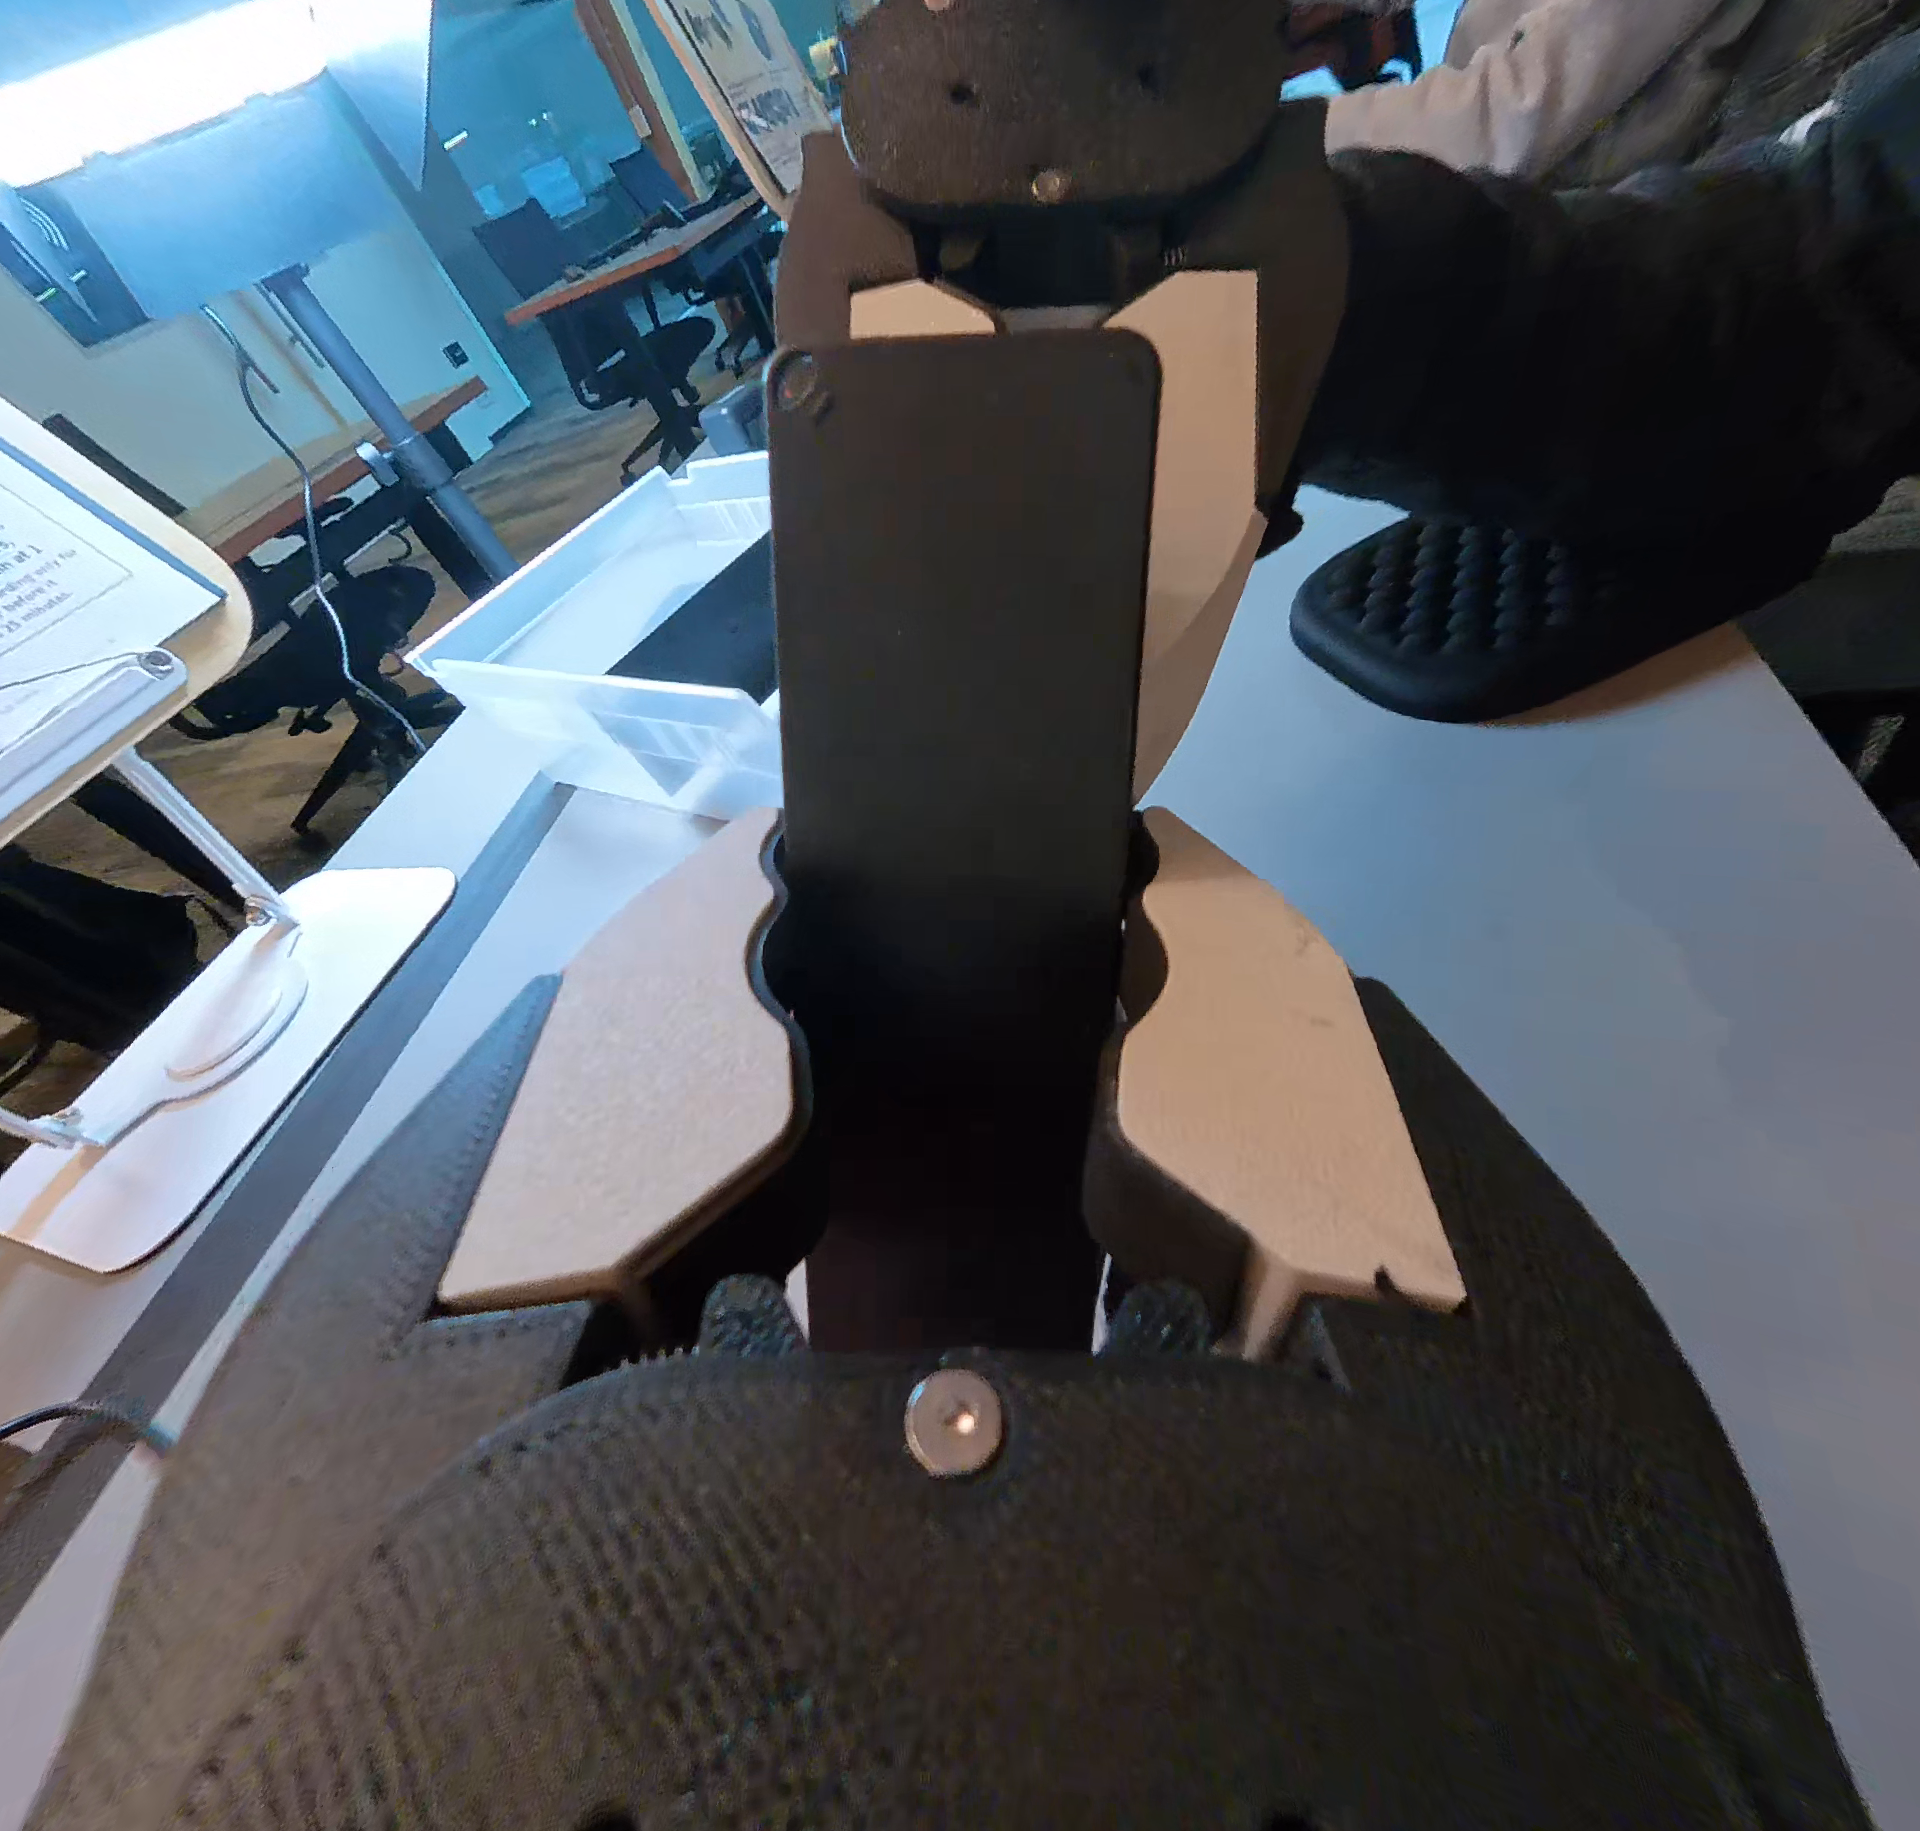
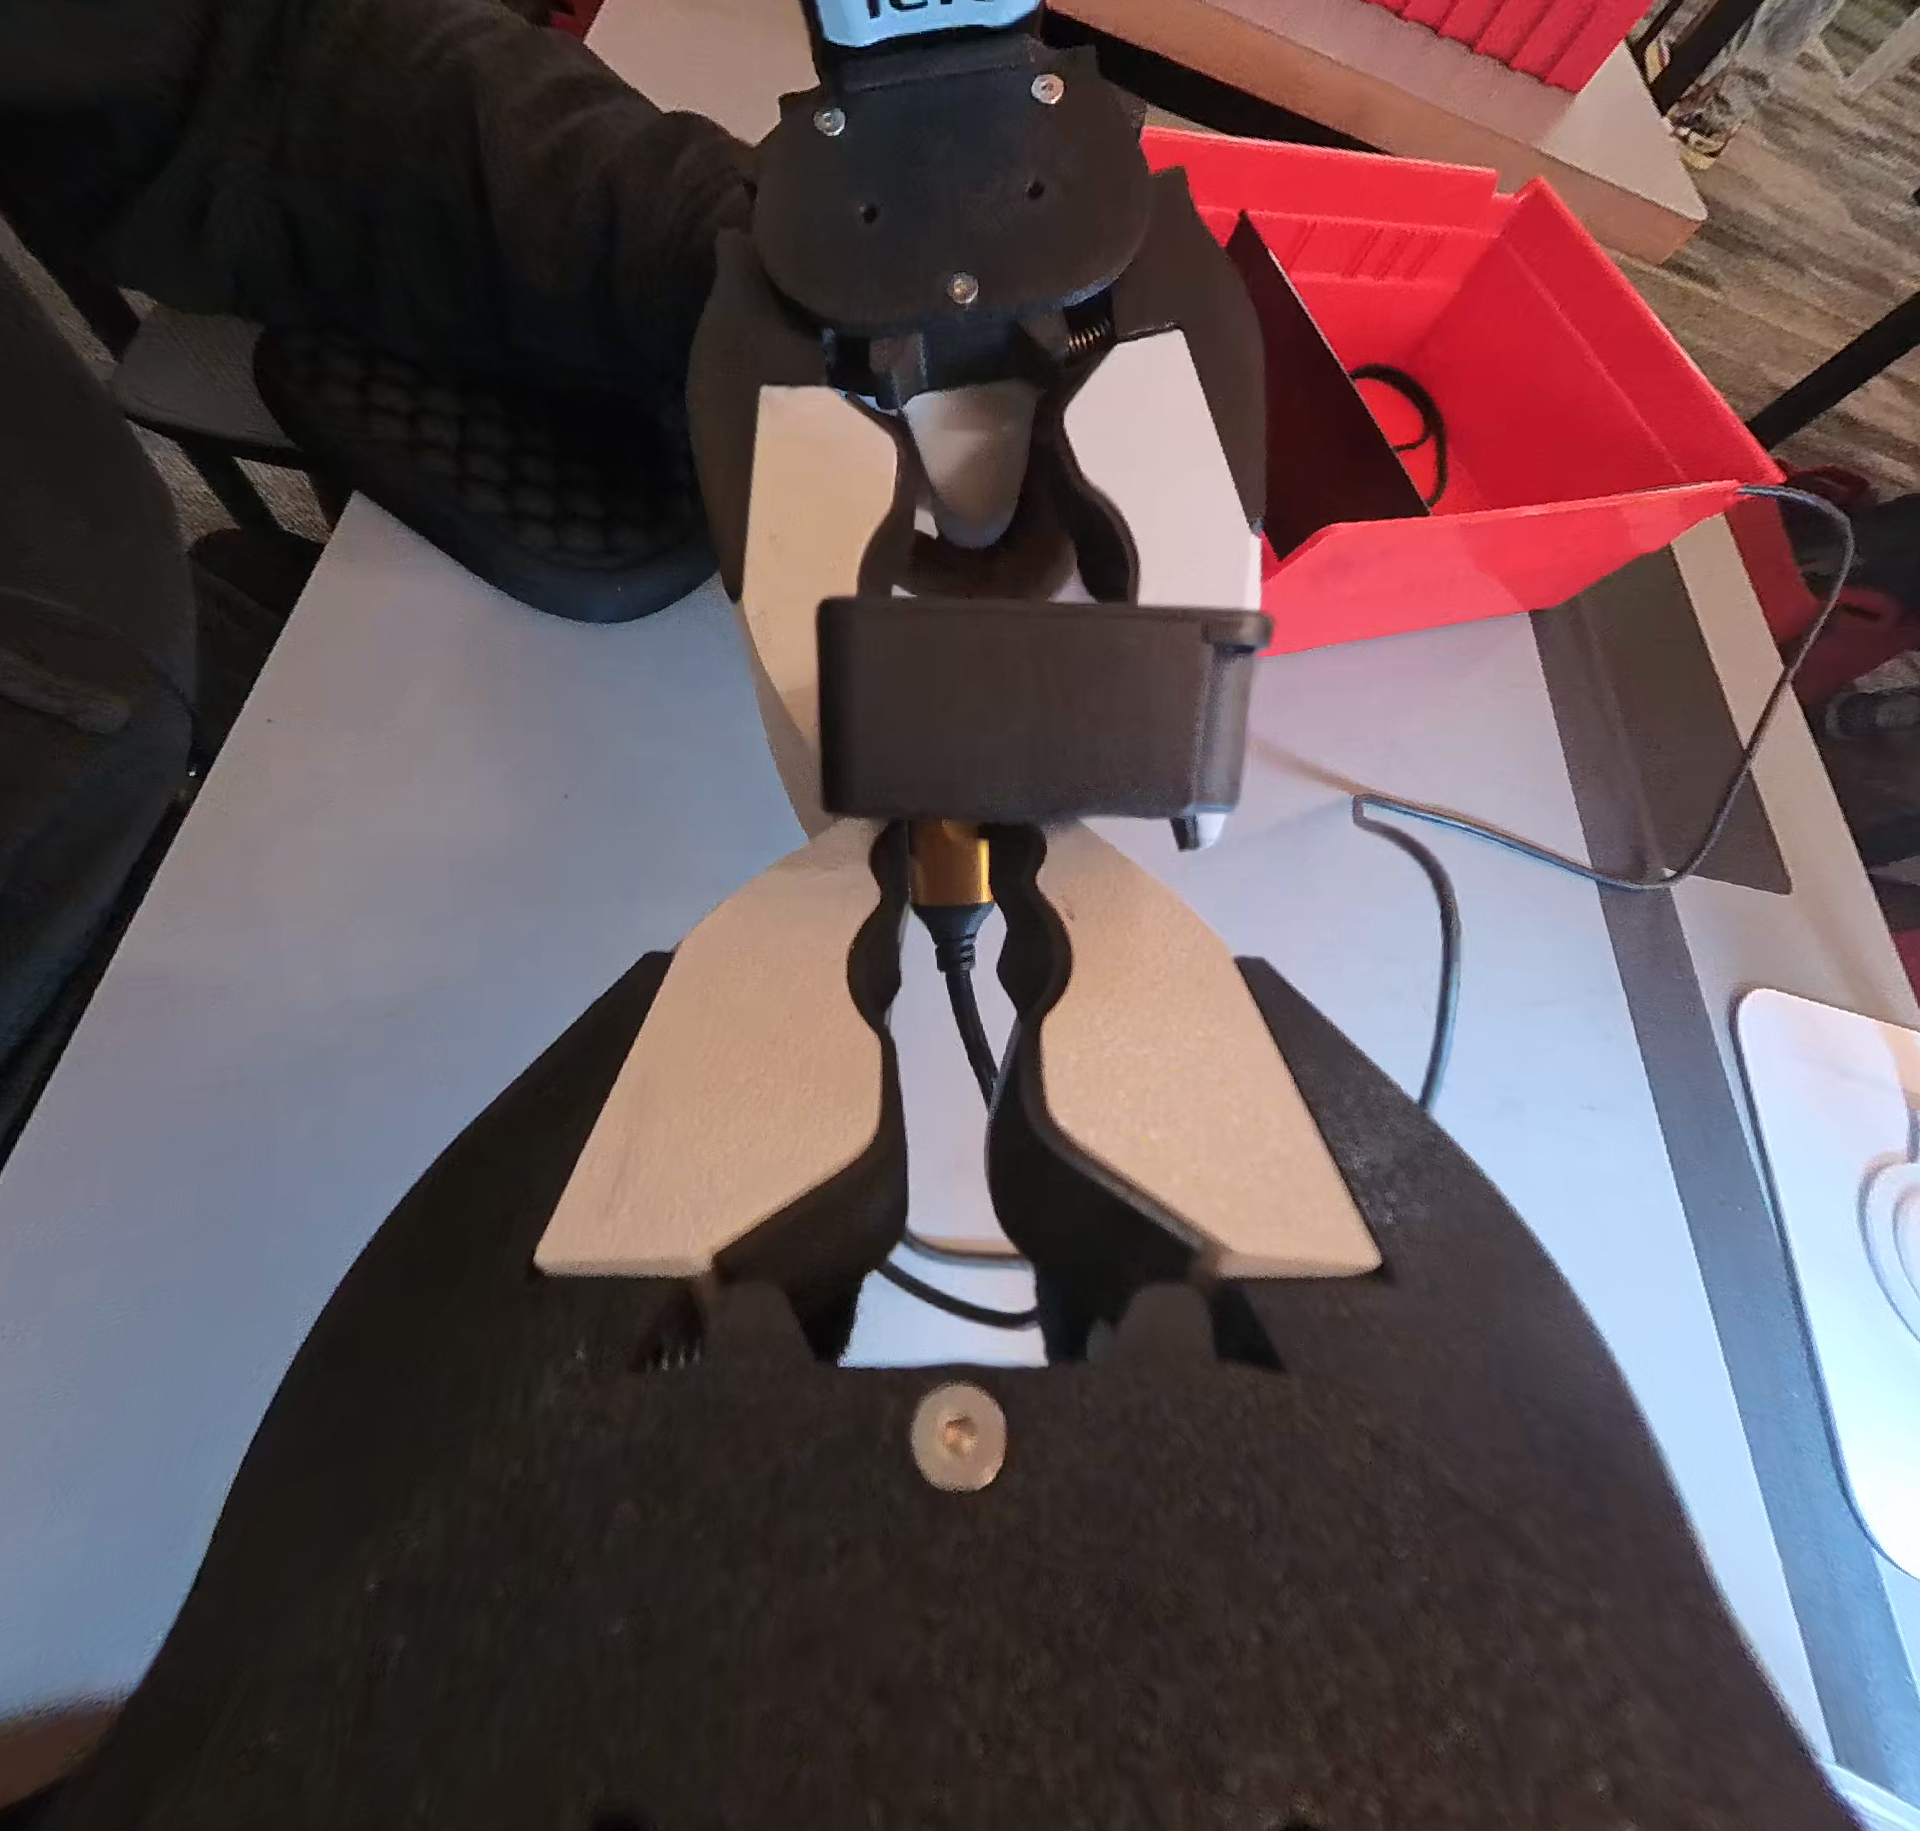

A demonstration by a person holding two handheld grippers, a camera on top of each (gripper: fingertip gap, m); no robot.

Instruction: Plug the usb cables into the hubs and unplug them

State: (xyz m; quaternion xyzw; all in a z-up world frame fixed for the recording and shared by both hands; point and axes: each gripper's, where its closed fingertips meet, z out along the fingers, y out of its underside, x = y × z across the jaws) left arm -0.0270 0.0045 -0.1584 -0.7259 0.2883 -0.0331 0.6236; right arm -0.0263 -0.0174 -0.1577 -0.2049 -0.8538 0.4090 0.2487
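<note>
In the left wrist view my left gripper (image 1: 956,908) is shut on a flat dark hub (image 1: 961,618) and holds it above the white table (image 1: 1507,950). The right gripper (image 1: 1049,119) faces it from the hub's far end, with its fingertips hidden behind the hub. In the right wrist view my right gripper (image 2: 954,882) is shut on a gold USB plug (image 2: 951,862) that sits in the near side of the black hub (image 2: 1029,711). The plug's black cable (image 2: 1444,950) trails down over the table. The left gripper (image 2: 987,576) grips the hub from the far side.
A red bin (image 2: 1538,410) with coiled cables stands at the back right, and a thin black cable (image 2: 1808,638) hangs from it. A black chair armrest (image 2: 488,472) overlaps the table edge. White plastic trays (image 1: 623,701) and a white stand base (image 1: 208,1054) lie to the left. A gloved hand (image 1: 1558,347) holds the right gripper. Less than 4 cm separates the two grippers' tips.
</note>
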